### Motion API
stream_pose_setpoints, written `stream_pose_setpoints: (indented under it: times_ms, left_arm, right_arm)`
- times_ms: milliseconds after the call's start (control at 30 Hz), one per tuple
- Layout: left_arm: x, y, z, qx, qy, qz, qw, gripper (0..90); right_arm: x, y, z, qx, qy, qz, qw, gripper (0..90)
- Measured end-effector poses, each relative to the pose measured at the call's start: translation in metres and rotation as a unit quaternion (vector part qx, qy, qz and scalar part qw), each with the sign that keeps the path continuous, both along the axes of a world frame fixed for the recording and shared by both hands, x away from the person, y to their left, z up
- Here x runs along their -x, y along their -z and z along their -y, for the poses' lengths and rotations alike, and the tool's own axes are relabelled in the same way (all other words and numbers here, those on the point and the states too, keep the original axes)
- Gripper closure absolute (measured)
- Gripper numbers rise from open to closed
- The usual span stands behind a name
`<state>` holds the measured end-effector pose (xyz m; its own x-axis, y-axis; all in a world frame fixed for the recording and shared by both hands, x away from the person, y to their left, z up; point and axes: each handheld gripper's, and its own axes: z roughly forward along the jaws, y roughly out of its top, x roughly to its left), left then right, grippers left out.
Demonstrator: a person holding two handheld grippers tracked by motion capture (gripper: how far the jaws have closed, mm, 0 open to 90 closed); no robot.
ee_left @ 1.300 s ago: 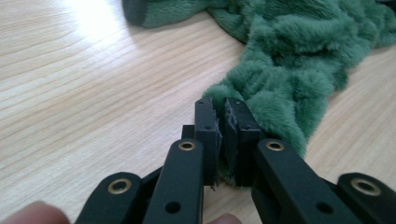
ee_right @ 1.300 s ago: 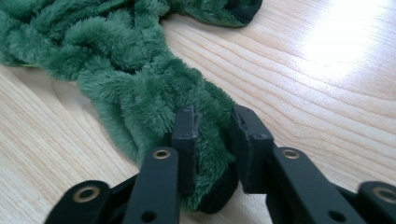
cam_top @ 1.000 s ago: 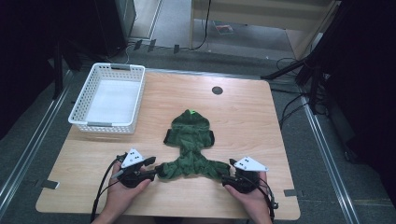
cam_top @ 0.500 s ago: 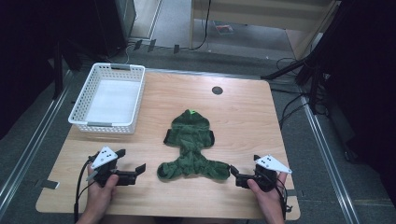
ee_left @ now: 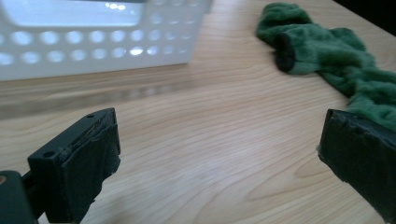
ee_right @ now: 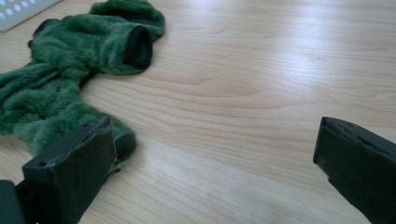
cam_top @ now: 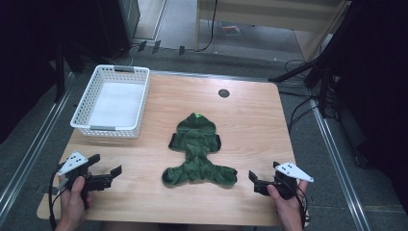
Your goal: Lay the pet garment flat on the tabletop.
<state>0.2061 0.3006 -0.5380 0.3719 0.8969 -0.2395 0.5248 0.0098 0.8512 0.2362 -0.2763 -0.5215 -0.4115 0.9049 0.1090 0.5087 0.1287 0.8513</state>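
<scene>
Two tools rest low on the table, the left tool at lower left and the right tool at lower right, each with jaws spread wide and gripping nothing. Between them, at frame centre, lies a green garment, apart from both. A white basket sits upper left; no writing is legible.

From my remote seat, the light wooden table looked smooth with a soft sheen, grain clearly visible. The small green fleece garment was fuzzy, matt cloth with dark cuffs. The white perforated plastic basket had a slight gloss. My left gripper had black pads that seemed rough and matt, edges a bit frayed.
</scene>
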Motion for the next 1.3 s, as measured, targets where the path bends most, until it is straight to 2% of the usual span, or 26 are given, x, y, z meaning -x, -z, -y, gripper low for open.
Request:
stream_pose_setpoints:
  times_ms: [200, 433, 700, 800, 933, 1033, 1133, 1300]
  left_arm:
    - [0.007, 0.002, -0.026, -0.004, -0.025, -0.002, 0.9997, 0.0]
    - [0.017, 0.005, -0.050, -0.011, -0.050, -0.002, 0.9987, 0.0]
    - [0.029, 0.006, -0.085, -0.005, -0.092, -0.002, 0.9958, 0.0]
    - [0.033, 0.008, -0.094, -0.010, -0.102, -0.004, 0.9948, 0.0]
    - [0.036, 0.009, -0.104, -0.006, -0.115, -0.003, 0.9933, 0.0]
    - [0.036, 0.009, -0.107, -0.001, -0.118, -0.004, 0.9930, 0.0]
    - [0.035, 0.011, -0.106, -0.007, -0.116, -0.007, 0.9932, 0.0]
    - [0.030, 0.015, -0.099, -0.026, -0.106, -0.016, 0.9938, 0.0]
  right_arm:
    - [0.003, 0.003, 0.019, 0.002, 0.022, -0.001, 0.9998, 0.0]
    - [0.007, 0.011, 0.041, -0.001, 0.050, -0.012, 0.9987, 0.0]
    - [0.011, 0.015, 0.055, -0.002, 0.067, -0.017, 0.9976, 0.0]
    - [0.012, 0.016, 0.058, -0.001, 0.070, -0.019, 0.9973, 0.0]
    - [0.013, 0.020, 0.061, 0.003, 0.074, -0.025, 0.9970, 0.0]
    - [0.015, 0.024, 0.066, 0.007, 0.077, -0.028, 0.9966, 0.0]
    - [0.017, 0.025, 0.070, -0.004, 0.077, -0.027, 0.9966, 0.0]
    - [0.020, 0.026, 0.069, -0.003, 0.072, -0.020, 0.9972, 0.0]
